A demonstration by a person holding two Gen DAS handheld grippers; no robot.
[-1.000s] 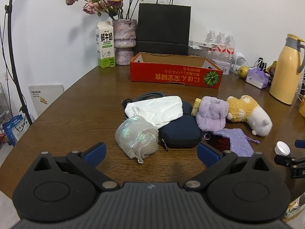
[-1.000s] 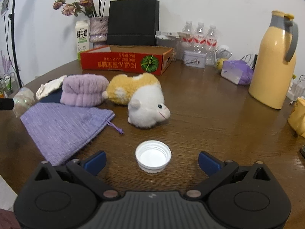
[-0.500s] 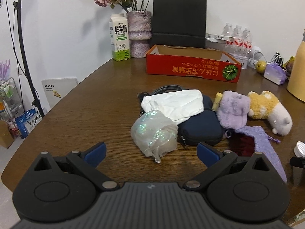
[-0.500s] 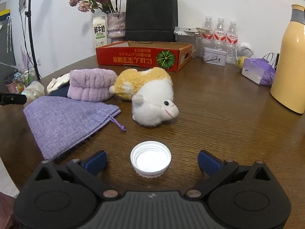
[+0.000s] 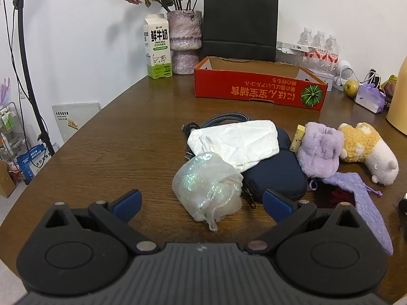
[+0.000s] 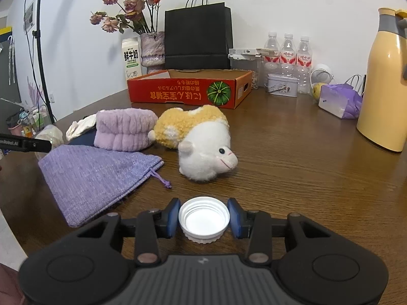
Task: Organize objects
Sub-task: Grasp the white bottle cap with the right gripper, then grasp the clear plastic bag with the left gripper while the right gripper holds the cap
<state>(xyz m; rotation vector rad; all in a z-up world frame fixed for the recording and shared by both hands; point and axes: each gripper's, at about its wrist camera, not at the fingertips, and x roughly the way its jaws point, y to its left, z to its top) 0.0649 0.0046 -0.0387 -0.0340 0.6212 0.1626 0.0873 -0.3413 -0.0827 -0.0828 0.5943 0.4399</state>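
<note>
The right tongs (image 6: 204, 219) are closing on the white ribbed plastic bottle cap (image 6: 203, 220), which sits open side up on the brown wooden bench (image 6: 292, 167); both blue pads (image 6: 173, 216) look to be right against its rim. Just beyond the cap lies the white-and-yellow plush hamster (image 6: 201, 143), face toward the camera. To its left, the flat lilac woven drawstring pouch (image 6: 101, 175) is spread on the bench, and behind that sits the fluffy purple folded headband (image 6: 124, 132), touching the hamster's back.

Over on the left tongs (image 5: 202, 204): jaws spread wide, nothing between the pads, hovering just short of the crumpled iridescent clear plastic bag (image 5: 207, 189). That bag leans on the dark navy zip case (image 5: 276, 178), with a crumpled white paper tissue (image 5: 236, 142) draped over the top of it and a black braided cable (image 5: 223, 118) curling out behind.

Further back stands the shallow red cardboard tray (image 5: 257, 91) with the pumpkin print. Behind it, a black paper carrier bag (image 5: 239, 23), a mottled purple vase of dried roses (image 5: 184, 42) and a white-and-green milk carton (image 5: 157, 48). Far right in the right wrist view, a tall yellow thermos jug (image 6: 386, 81).
</note>
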